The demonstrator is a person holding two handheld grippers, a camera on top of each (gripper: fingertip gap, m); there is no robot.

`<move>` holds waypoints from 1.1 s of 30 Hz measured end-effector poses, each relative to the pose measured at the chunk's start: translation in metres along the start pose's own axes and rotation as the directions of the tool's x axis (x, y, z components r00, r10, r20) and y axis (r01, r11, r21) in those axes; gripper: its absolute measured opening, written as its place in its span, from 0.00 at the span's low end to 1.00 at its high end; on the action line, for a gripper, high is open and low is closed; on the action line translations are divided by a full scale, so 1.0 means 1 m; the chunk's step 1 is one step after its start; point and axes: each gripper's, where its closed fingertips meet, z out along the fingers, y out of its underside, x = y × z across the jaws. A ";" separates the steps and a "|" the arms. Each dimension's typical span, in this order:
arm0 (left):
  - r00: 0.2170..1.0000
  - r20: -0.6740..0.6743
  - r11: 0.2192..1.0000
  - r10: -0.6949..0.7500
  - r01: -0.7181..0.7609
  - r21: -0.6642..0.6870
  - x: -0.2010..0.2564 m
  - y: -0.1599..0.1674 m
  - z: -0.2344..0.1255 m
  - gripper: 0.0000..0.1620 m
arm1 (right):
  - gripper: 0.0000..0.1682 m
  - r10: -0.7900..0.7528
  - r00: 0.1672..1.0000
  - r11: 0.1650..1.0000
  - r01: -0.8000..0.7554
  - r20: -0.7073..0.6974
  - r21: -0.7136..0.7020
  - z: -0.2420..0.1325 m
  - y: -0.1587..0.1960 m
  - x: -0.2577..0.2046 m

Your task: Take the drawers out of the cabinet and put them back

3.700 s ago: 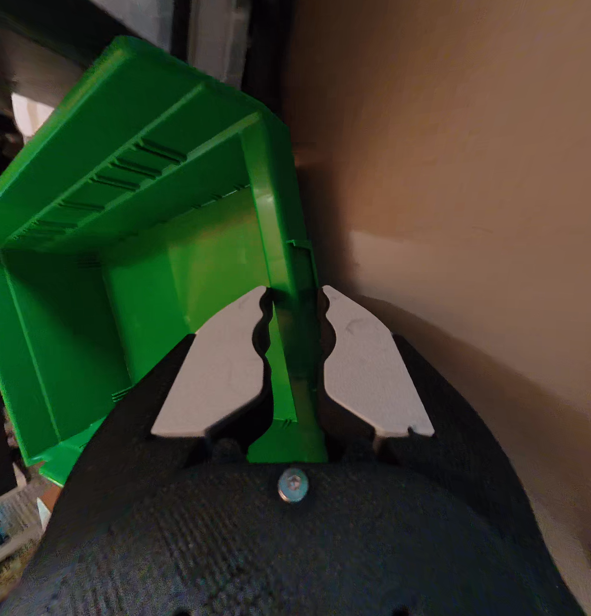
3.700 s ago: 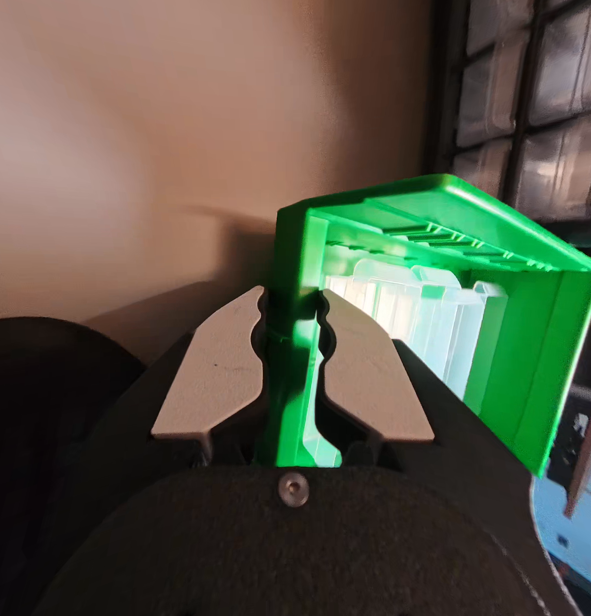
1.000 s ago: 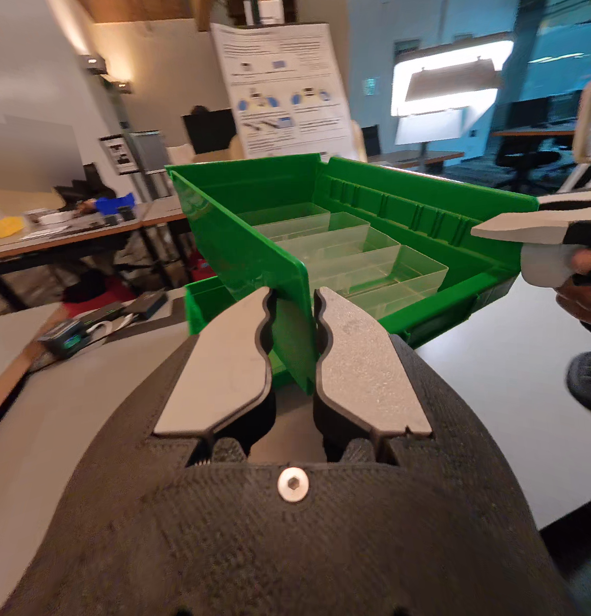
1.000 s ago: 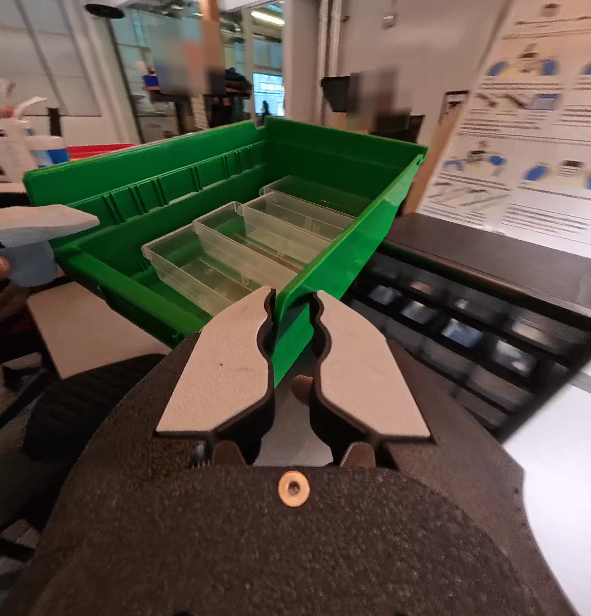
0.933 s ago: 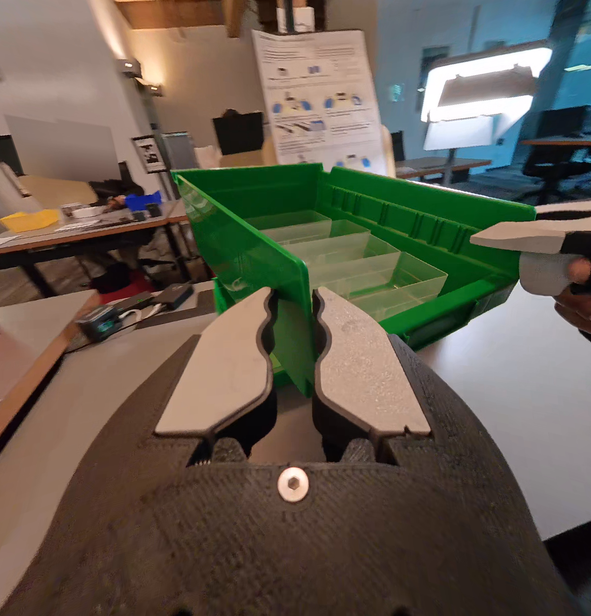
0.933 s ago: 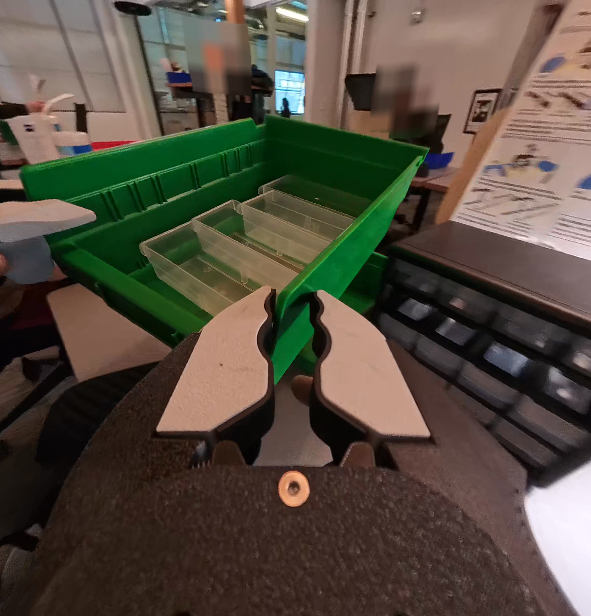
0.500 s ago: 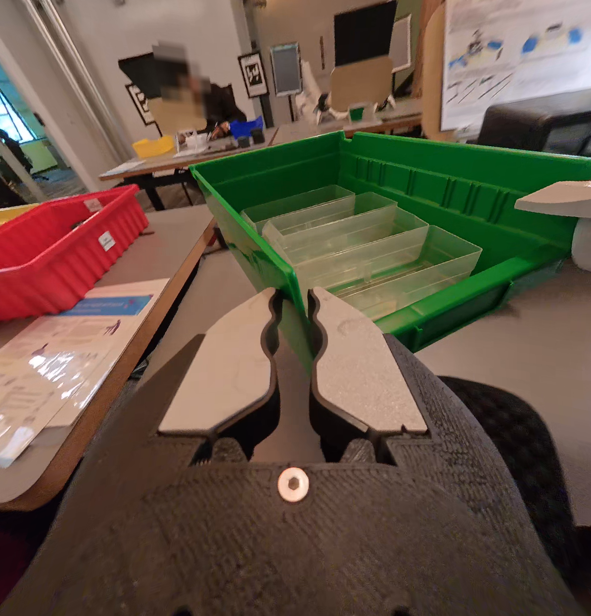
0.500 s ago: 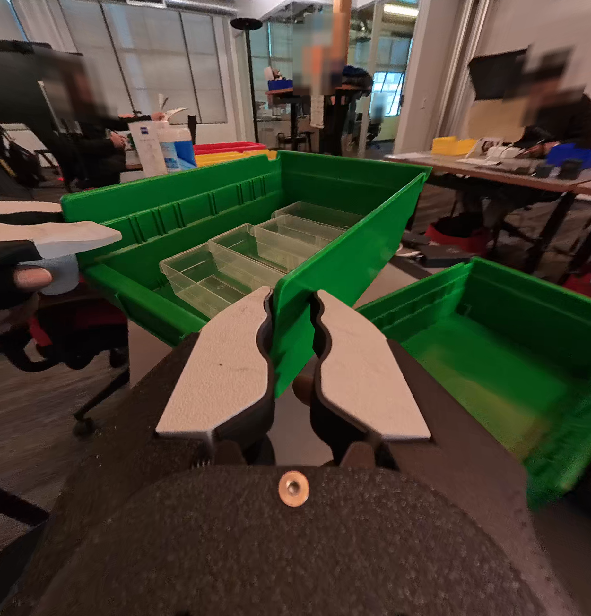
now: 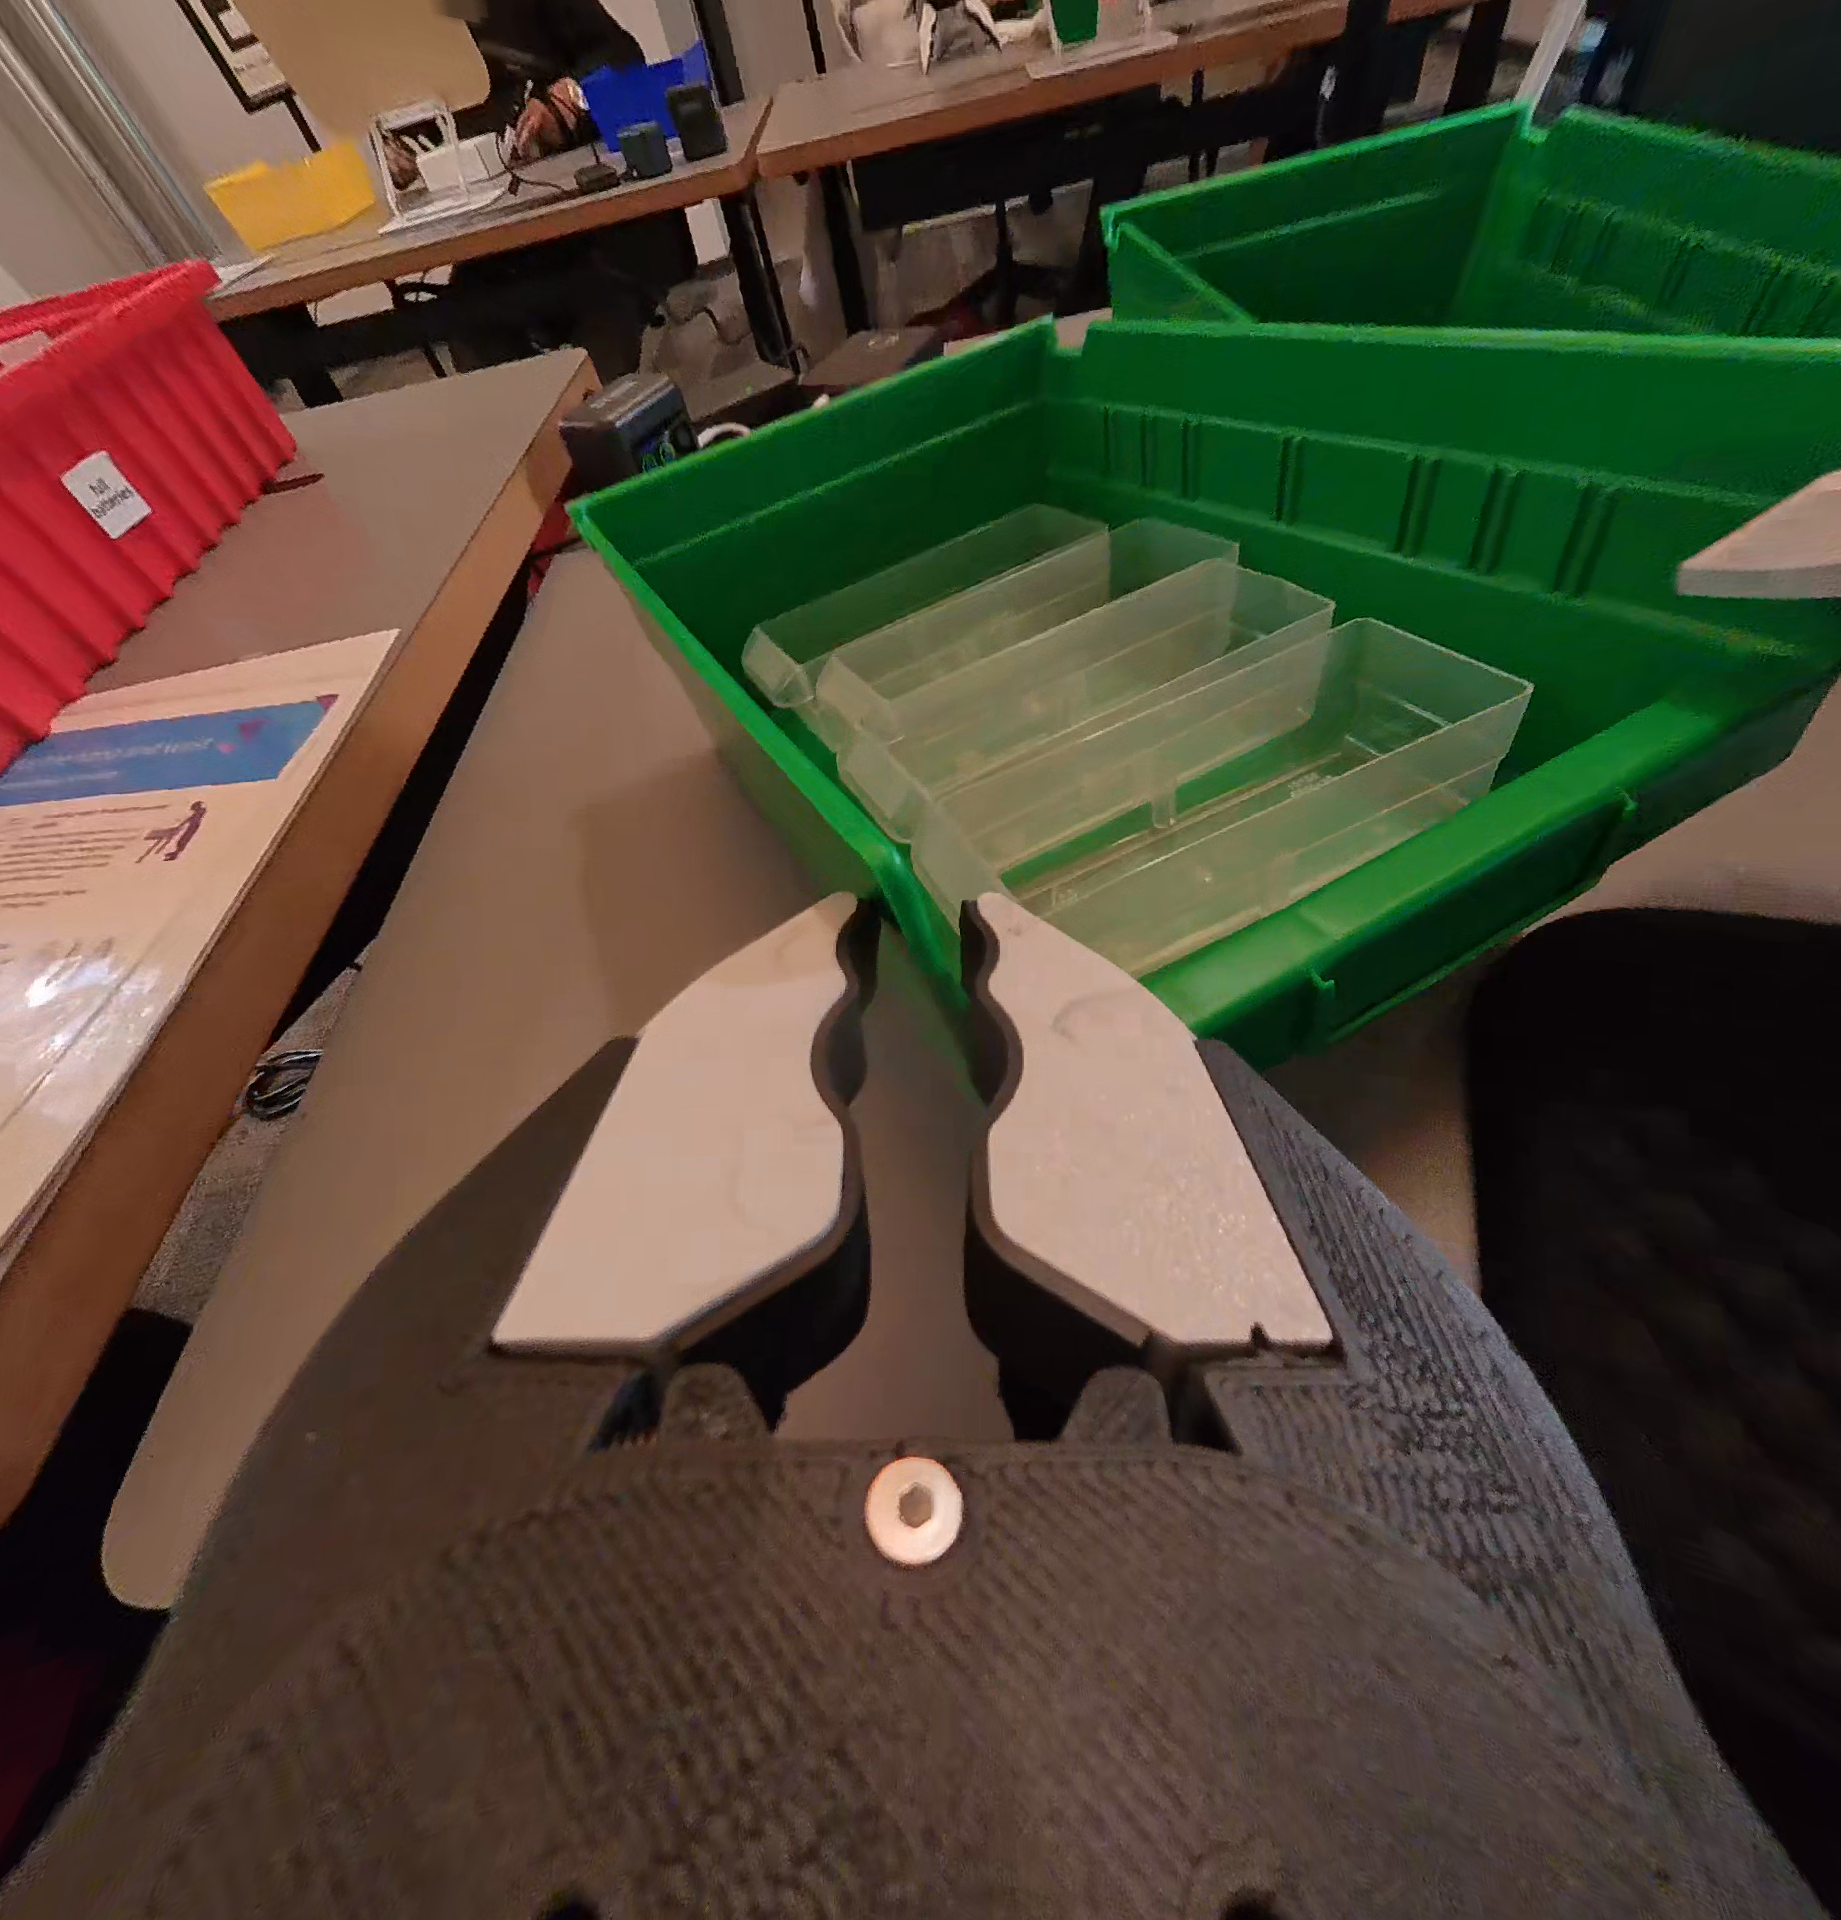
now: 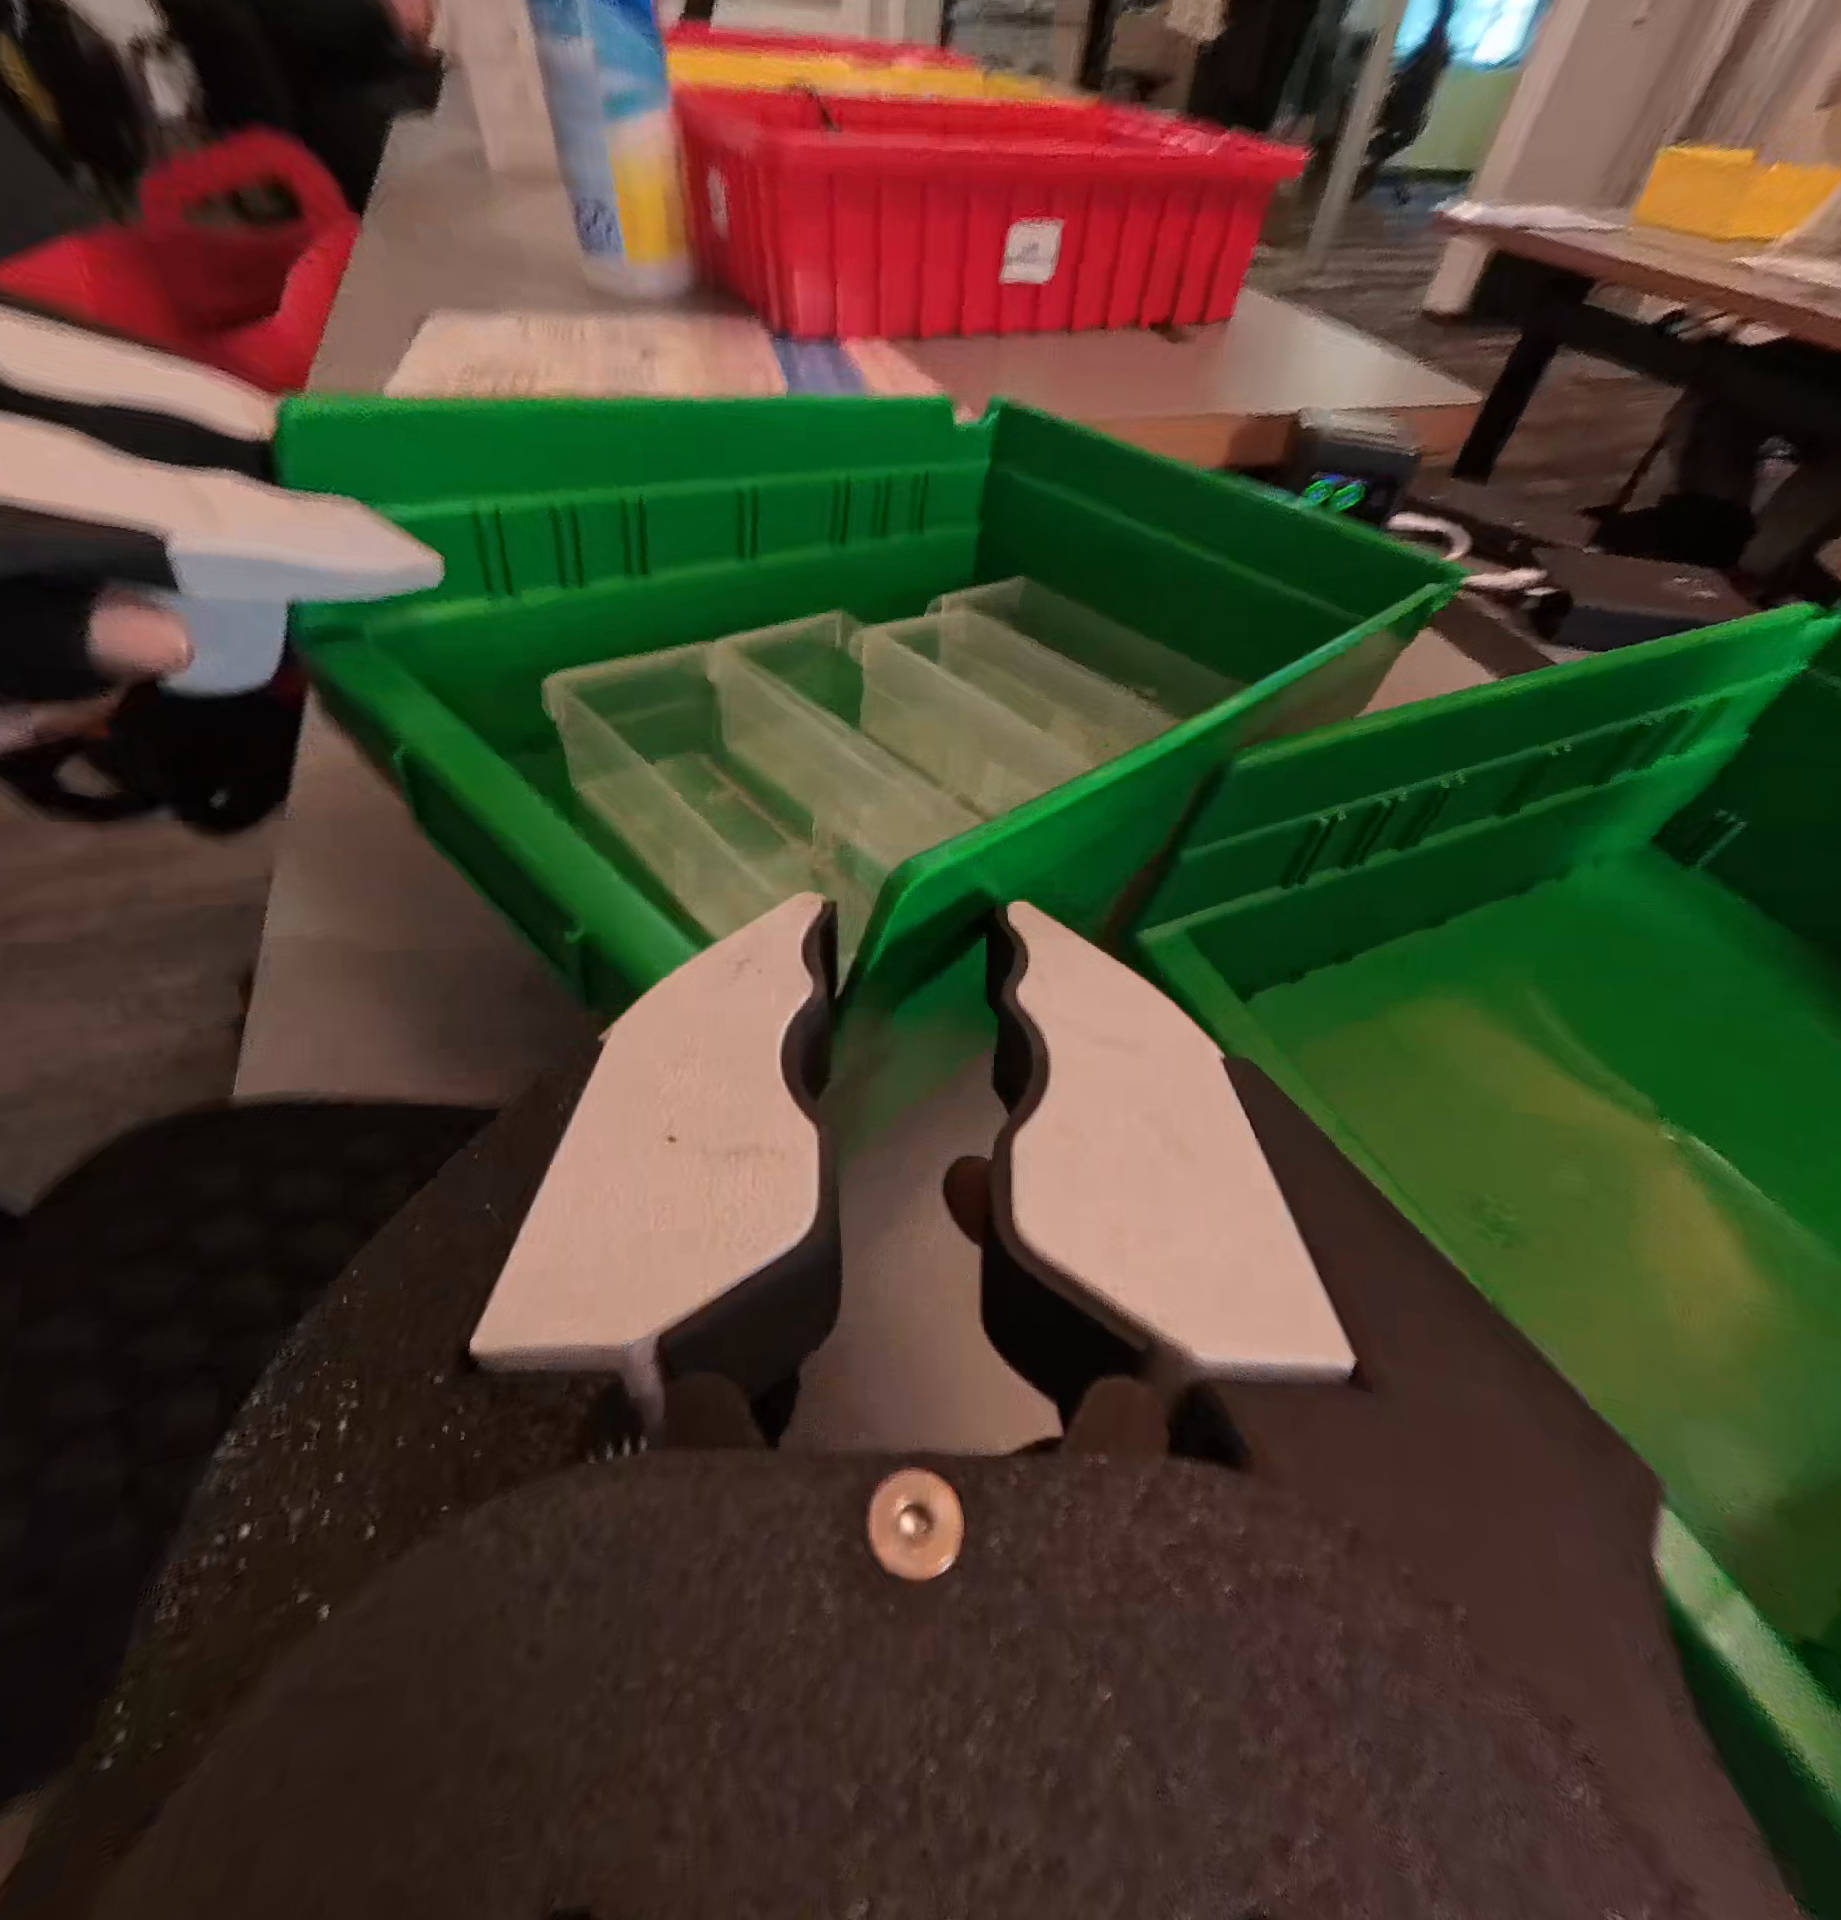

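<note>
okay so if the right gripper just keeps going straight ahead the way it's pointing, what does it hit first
Nothing new: the right gripper already straddles a corner wall of the green bin. Pushing on would likely drive that wall deeper between its fingers; the clear drawers lie just left of that line.

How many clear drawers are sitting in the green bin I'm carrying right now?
4, side by side in a row along the floor of the green bin: the nearest clear drawer, the second drawer, the third drawer and the farthest drawer. Overlap could hide more.
</note>
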 end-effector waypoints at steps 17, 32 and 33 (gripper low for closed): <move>0.803 -0.075 0.772 0.591 -0.590 -0.237 0.041 -0.005 0.017 0.39 | 0.36 -0.633 0.723 0.445 0.632 0.277 -0.634 -0.007 0.105 0.118; 0.471 -0.560 0.395 0.682 -0.881 -0.260 0.116 0.049 0.047 0.31 | 0.17 -0.620 0.668 0.392 0.718 0.411 -0.575 -0.067 0.067 0.075; 0.453 -0.549 0.381 0.702 -0.891 -0.249 0.115 0.049 0.052 0.31 | 0.17 -0.608 0.674 0.418 0.721 0.420 -0.552 -0.077 0.058 0.067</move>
